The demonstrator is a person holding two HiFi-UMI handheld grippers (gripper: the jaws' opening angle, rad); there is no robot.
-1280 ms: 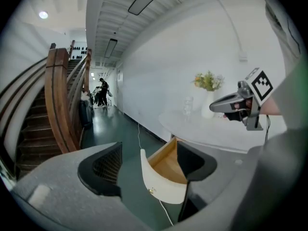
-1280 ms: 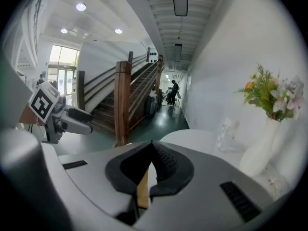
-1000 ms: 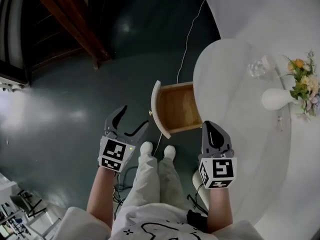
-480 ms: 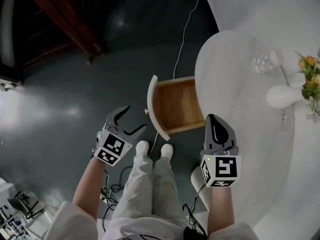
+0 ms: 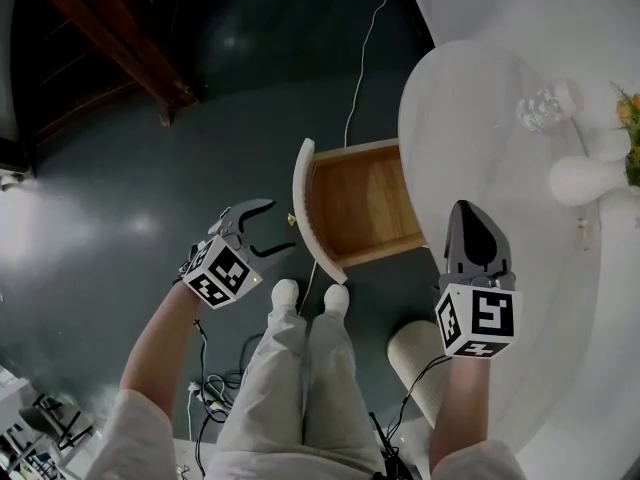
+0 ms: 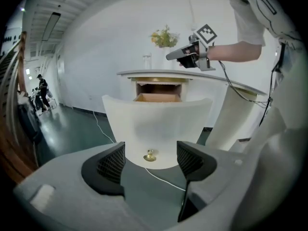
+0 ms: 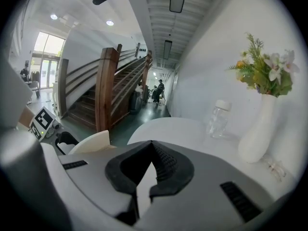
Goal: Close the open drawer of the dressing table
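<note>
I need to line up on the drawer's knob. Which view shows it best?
The left gripper view: the brass knob sits low on the drawer front, framed between the left gripper's open jaws. The head view shows it as a tiny speck; the right gripper view shows none.

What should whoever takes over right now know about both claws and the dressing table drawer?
Left claw: open and empty, aimed at the drawer front; the brass knob shows between the jaws, but they do not touch it.
Right claw: shut and empty, held over the dressing table top.
Drawer: pulled well out; its wooden inside looks empty.
Done: nothing on the drawer yet.
Left: probably bring the open claw up to the front and push until it sits flush.
</note>
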